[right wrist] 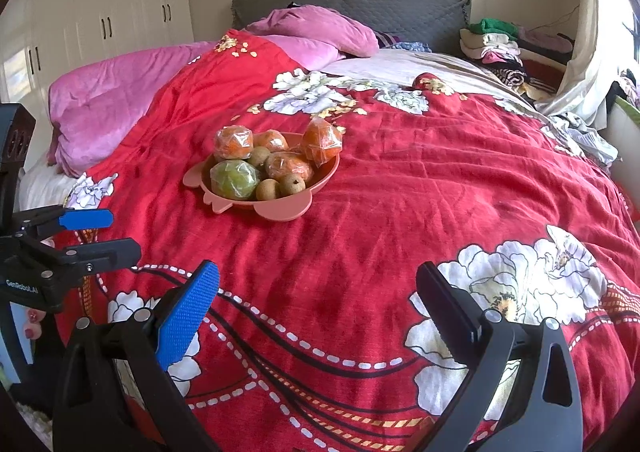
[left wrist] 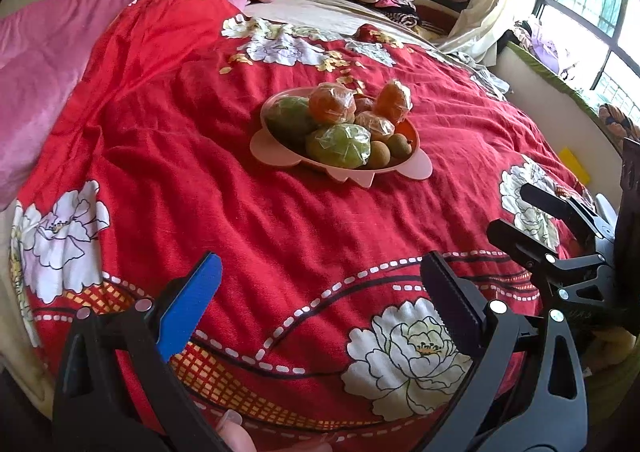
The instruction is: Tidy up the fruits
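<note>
In the left wrist view the left gripper (left wrist: 320, 292) fills the lower part of the frame, its jaws spread wide over the red floral bedspread (left wrist: 240, 192) with nothing between them. At the right edge of that frame the right gripper (left wrist: 516, 212) shows side-on, its jaws also parted and empty. In its own view the right gripper (right wrist: 320, 292) hangs over the bedspread the same way, jaws apart, and the left gripper (right wrist: 104, 232) appears at the left edge.

Farther up, near the middle of the left wrist frame and slightly right of centre, sits the pink fruit dish (left wrist: 416, 170). In the right wrist frame the pink fruit dish (right wrist: 280, 210) lies upper left of centre, so it is ahead of both grippers, a little to the right of the left one and to the left of the right one; neither looks clearly nearer.

All the fruit in view is piled in the dish: plastic-wrapped oranges (left wrist: 332, 104), two wrapped green fruits (left wrist: 340, 144) and small brown round fruits, perhaps longans (left wrist: 378, 154). None lies loose on the bedspread. The dish's long axis runs roughly left to right across both frames.

With the fruit gathered in the dish and both grippers empty, this fits either fruit already collected or a pile waiting to be sorted out.
</note>
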The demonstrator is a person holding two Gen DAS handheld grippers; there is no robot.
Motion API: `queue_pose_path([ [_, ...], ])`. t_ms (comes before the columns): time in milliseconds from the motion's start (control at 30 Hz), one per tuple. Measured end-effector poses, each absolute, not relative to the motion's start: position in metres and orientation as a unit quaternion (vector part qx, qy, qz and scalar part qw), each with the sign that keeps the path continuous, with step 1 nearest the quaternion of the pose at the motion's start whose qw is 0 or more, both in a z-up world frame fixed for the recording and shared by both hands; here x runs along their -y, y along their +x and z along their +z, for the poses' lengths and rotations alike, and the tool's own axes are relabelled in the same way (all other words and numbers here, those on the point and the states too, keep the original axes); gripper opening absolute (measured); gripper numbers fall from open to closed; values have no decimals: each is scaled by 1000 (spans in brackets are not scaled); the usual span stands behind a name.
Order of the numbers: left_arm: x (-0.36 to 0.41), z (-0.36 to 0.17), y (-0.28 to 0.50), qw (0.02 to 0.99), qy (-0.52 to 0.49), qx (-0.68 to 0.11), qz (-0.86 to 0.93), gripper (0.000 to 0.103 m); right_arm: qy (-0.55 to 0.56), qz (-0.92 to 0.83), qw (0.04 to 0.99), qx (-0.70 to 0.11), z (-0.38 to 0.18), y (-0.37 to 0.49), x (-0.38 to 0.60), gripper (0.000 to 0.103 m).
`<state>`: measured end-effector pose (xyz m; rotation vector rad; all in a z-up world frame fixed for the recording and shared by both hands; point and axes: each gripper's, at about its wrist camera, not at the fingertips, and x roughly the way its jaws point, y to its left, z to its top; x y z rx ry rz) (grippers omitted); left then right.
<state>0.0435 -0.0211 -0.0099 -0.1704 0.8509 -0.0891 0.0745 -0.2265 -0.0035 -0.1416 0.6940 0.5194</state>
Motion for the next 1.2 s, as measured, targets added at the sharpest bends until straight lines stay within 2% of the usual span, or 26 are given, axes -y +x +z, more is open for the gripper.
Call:
queue_pose_path([
  [1200, 22, -10, 48, 900, -83, -426, -32, 93, -70, 249, 904, -341, -6, 75, 227, 99],
])
